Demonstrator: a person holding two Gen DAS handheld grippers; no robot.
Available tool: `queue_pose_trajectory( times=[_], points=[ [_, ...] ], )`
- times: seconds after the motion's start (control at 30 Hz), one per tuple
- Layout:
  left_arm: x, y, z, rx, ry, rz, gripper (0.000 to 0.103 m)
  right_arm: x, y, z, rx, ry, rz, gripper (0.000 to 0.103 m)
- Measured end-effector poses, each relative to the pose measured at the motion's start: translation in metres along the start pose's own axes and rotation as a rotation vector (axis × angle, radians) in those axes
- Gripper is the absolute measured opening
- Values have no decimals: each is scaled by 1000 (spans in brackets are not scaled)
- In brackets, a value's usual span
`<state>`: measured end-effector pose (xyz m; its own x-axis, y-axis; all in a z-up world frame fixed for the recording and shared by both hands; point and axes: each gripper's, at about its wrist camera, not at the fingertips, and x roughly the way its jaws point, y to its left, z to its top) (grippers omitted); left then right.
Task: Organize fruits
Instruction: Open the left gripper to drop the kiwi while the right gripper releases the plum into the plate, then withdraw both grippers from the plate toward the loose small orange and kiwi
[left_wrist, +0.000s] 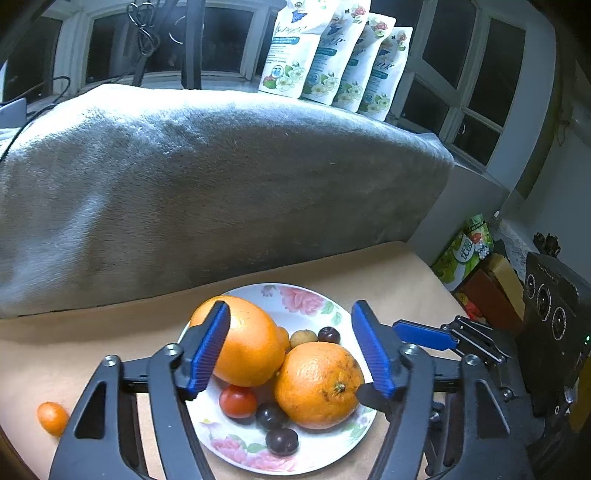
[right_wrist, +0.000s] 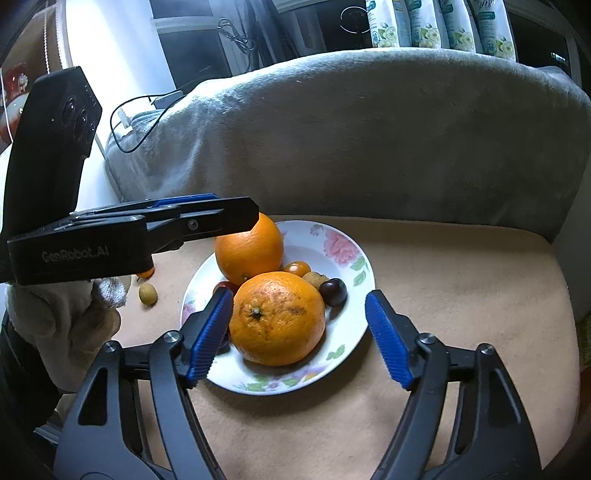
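Note:
A white flowered plate (left_wrist: 314, 299) (right_wrist: 347, 325) sits on the tan table. It holds two big oranges (left_wrist: 317, 384) (left_wrist: 251, 343), a small red tomato (left_wrist: 238, 400), dark plums (left_wrist: 281, 441) and a small yellow-brown fruit (left_wrist: 303, 336). My left gripper (left_wrist: 291, 347) is open above the plate, its fingers either side of the oranges. My right gripper (right_wrist: 299, 332) is open around the near orange (right_wrist: 277, 317). A small orange kumquat (left_wrist: 52, 417) and a yellow-green fruit (right_wrist: 147, 293) lie on the table left of the plate.
A grey blanket-covered sofa back (left_wrist: 221, 177) rises behind the table. Flowered refill pouches (left_wrist: 332, 55) stand on the sill above it. Boxes and a green carton (left_wrist: 465, 251) sit at the right. A gloved hand (right_wrist: 66, 325) holds the left gripper body (right_wrist: 110, 236).

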<state>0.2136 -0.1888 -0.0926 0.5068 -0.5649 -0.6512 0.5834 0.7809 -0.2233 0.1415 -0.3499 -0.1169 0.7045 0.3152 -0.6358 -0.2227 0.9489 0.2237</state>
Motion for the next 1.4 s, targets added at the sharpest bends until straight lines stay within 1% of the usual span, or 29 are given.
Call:
queue_pose_trajectory(
  times=[0.07,0.13,0.2,0.3,0.37,0.43,0.97,1.2,1.4],
  points=[
    [-1,0,1,0,4,12,72,-1,1,0,-1,-1,0,84],
    [-2,0,0,7,3,20,73,-2,2,-1,-3,0,-3,90],
    [-4,0,0,10,2,32,73,-3,3,-2,-6,-1,-8,91],
    [-7,-2,-1,20,-3,53,74,-5,5,-3,-9,-1,-13,91],
    [-10,-3,-2,29,-9,63,77,-7,6,-3,-10,-2,-16,91],
    [-13,-5,-2,38,-16,74,77,-8,7,-4,-10,-4,-17,92],
    [-39,-7,-6,58,-51,94,77,-26,23,-7,-16,-22,-30,93],
    [-52,1,-12,57,-61,108,77,-28,33,-9,-15,-16,-33,93],
    [-64,19,-17,30,-64,119,77,-30,48,-8,-27,-27,-25,93]
  ],
)
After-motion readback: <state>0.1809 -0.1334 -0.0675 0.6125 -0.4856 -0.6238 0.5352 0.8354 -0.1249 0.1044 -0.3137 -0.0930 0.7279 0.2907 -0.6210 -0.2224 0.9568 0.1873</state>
